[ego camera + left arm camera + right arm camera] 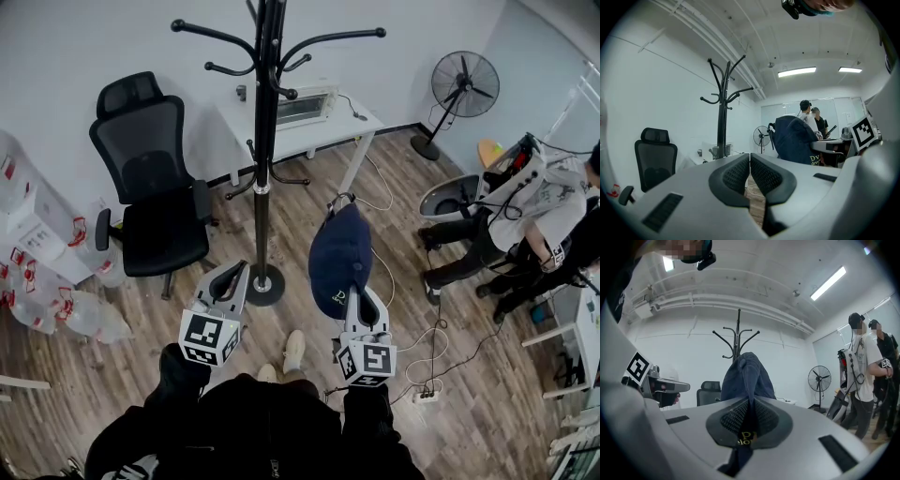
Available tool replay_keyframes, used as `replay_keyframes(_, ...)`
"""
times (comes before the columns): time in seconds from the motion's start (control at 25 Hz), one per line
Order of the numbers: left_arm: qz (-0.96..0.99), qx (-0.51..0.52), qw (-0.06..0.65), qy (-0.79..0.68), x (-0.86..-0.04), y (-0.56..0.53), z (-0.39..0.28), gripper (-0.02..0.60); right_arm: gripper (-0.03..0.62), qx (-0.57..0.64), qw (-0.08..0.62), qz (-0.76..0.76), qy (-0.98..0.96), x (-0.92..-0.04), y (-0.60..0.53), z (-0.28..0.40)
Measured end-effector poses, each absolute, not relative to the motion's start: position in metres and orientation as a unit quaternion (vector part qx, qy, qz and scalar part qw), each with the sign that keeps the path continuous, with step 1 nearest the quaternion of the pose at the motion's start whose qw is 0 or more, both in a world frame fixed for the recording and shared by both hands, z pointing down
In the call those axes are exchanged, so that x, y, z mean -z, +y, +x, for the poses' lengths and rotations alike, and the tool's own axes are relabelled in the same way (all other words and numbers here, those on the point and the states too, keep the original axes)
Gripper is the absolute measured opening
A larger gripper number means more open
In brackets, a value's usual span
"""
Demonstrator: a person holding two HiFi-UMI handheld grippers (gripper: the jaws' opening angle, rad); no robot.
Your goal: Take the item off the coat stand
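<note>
A dark blue cap (339, 260) hangs in the air off the black coat stand (265, 141), and my right gripper (364, 302) is shut on its edge. In the right gripper view the cap (747, 376) rises from between the closed pads, with the coat stand (737, 336) behind it. My left gripper (228, 278) is shut on nothing, low beside the stand's round base (263, 284). In the left gripper view its pads (750, 176) meet, with the coat stand (723, 110) at left and the cap (794, 139) at right. No item shows on the stand's hooks.
A black office chair (150, 178) stands left of the stand and a white desk (300, 122) behind it. A floor fan (457, 94) is at the back right. Two people (525, 220) are at the right. Cables and a power strip (424, 394) lie on the wood floor.
</note>
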State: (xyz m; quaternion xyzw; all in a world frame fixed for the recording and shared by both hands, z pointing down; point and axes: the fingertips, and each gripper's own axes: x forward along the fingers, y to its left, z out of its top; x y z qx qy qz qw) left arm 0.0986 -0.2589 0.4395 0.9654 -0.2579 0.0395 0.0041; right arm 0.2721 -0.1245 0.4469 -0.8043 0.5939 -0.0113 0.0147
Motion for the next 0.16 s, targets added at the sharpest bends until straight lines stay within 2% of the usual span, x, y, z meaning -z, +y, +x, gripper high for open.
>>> replay_keyframes(0.16, 0.966, -0.039, 0.005, -0.257, -0.4392, -0.2594, 0.0972, 0.026, 0.02, 0.009, 0.016, -0.804, 0.594, -0.4442, -0.1255, 0.27)
